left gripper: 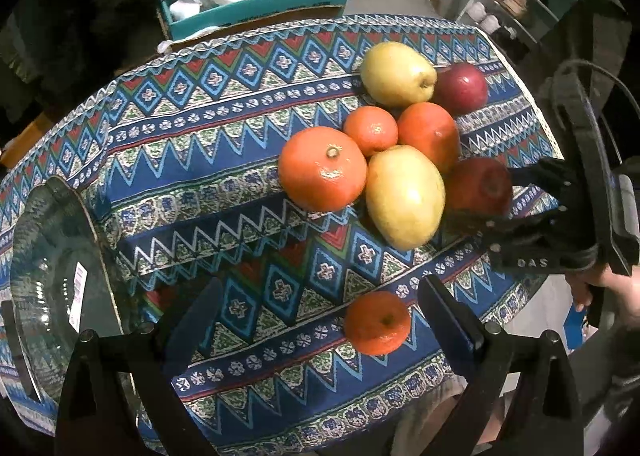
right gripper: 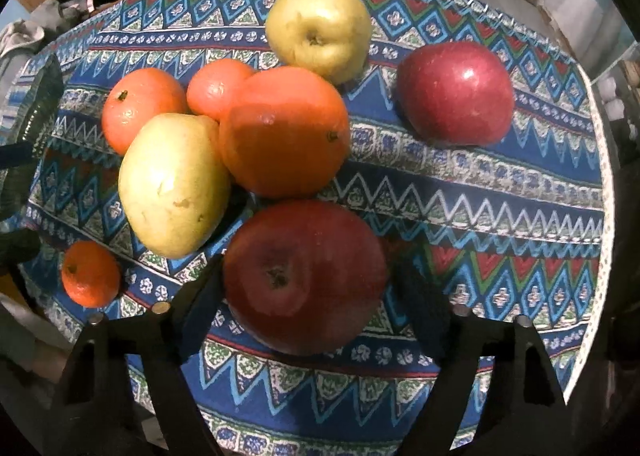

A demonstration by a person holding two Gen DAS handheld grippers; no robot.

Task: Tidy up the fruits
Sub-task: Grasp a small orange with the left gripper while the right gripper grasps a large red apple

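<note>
Left wrist view
Surface: a table under a blue patterned cloth (left gripper: pixel 224 184) with zigzag and diamond bands
Fruit cluster: a large orange with a stem stub (left gripper: pixel 322 169), a smaller orange (left gripper: pixel 370 130) behind it and a third orange (left gripper: pixel 429 136) to the right, all bunched with a yellow-green pear-shaped fruit (left gripper: pixel 405 197) lying in front
Far fruit: a second yellow-green fruit (left gripper: pixel 397 74) at the back, touching a dark red apple (left gripper: pixel 462 88)
Lone fruit: a small orange mandarin (left gripper: pixel 377 322) sits apart from the cluster, on the cloth between the two black fingers
Left gripper (left gripper: pixel 320 316): jaws spread wide, nothing pressed; the mandarin lies near the right-hand finger, contact unclear
Bowl: a clear glass bowl (left gripper: pixel 56 256) with a sticker stands at the left edge of the table
Right gripper (left gripper: pixel 486 198): black, reaching in from the right around a second red apple (left gripper: pixel 480 186); a hand (left gripper: pixel 616 292) holds its grip

Right wrist view
Held fruit: the red apple (right gripper: pixel 304 276) fills the space between the black fingers, stem end facing the camera
Right gripper (right gripper: pixel 308 288): partly closed, fingers hugging both sides of that apple, which looks still down on the cloth (right gripper: pixel 480 208)
Other fruit: the pear-shaped fruit (right gripper: pixel 174 184) and the biggest orange (right gripper: pixel 284 132) lie just beyond the apple; the far red apple (right gripper: pixel 456 94) sits alone to the right; the mandarin (right gripper: pixel 91 273) is off to the left
Bowl: only a dark edge of the glass (right gripper: pixel 40 104) shows at the left
</note>
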